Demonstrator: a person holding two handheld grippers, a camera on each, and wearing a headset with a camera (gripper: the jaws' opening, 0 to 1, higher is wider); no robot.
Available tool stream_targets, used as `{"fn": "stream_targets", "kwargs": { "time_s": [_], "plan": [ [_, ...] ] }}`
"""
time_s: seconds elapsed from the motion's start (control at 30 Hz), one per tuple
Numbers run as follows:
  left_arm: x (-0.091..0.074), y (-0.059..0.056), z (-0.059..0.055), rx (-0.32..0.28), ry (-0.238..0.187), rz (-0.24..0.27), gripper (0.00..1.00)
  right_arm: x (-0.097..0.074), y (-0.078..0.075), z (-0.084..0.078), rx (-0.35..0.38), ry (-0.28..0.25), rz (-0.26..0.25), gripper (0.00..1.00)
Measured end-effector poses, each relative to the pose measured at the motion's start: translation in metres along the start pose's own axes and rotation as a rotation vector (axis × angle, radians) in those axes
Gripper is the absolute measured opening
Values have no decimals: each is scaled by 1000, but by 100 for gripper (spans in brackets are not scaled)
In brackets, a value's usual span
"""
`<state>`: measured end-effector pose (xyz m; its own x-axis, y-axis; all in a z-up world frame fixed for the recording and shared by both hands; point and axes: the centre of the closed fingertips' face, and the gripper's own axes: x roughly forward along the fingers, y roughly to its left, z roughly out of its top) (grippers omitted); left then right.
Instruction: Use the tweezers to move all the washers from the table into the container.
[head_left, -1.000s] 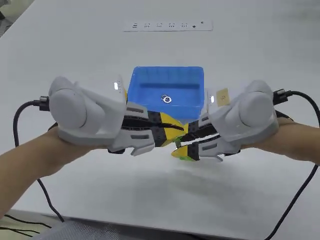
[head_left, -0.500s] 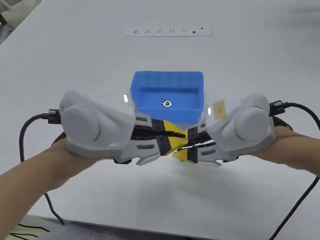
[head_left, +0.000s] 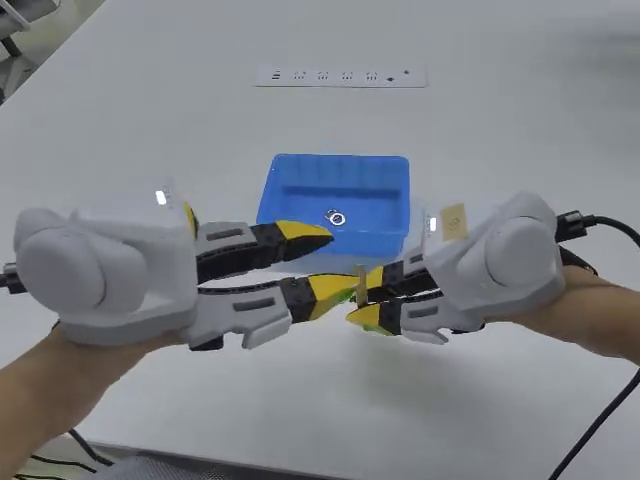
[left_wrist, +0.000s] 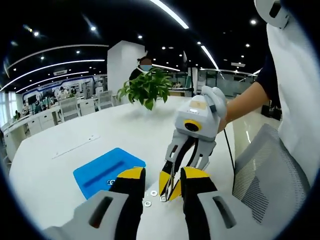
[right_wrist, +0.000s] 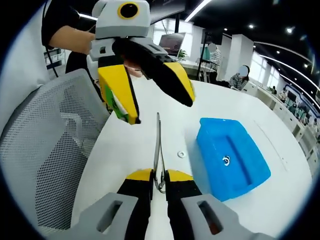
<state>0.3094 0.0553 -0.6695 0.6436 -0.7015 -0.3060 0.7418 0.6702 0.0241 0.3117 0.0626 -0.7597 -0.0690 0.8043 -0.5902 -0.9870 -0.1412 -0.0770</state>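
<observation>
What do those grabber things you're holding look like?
Both the left gripper and right gripper have rounded pale grey bodies, black jaws with yellow tips, and a small white light on top. A black cable trails from the right one, which also wears a tan sticker.

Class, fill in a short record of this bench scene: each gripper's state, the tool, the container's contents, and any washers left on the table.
Left gripper: jaws open, holding nothing
Right gripper: jaws shut on the tweezers
Container: blue, open-topped, at least one washer inside
Loose washers: two on the white table, near the tweezers' tip
Task status: not finished
</observation>
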Motion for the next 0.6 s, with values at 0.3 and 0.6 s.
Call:
{"fn": "stream_targets", "kwargs": {
  "time_s": [0.3, 0.6],
  "plan": [
    [-17, 9, -6, -30, -15, 55, 53, -19, -14, 21, 33, -43, -46, 10],
    [-33, 14, -4, -70, -46, 91, 61, -36, -33, 46, 68, -84, -87, 10]
  ]
}}
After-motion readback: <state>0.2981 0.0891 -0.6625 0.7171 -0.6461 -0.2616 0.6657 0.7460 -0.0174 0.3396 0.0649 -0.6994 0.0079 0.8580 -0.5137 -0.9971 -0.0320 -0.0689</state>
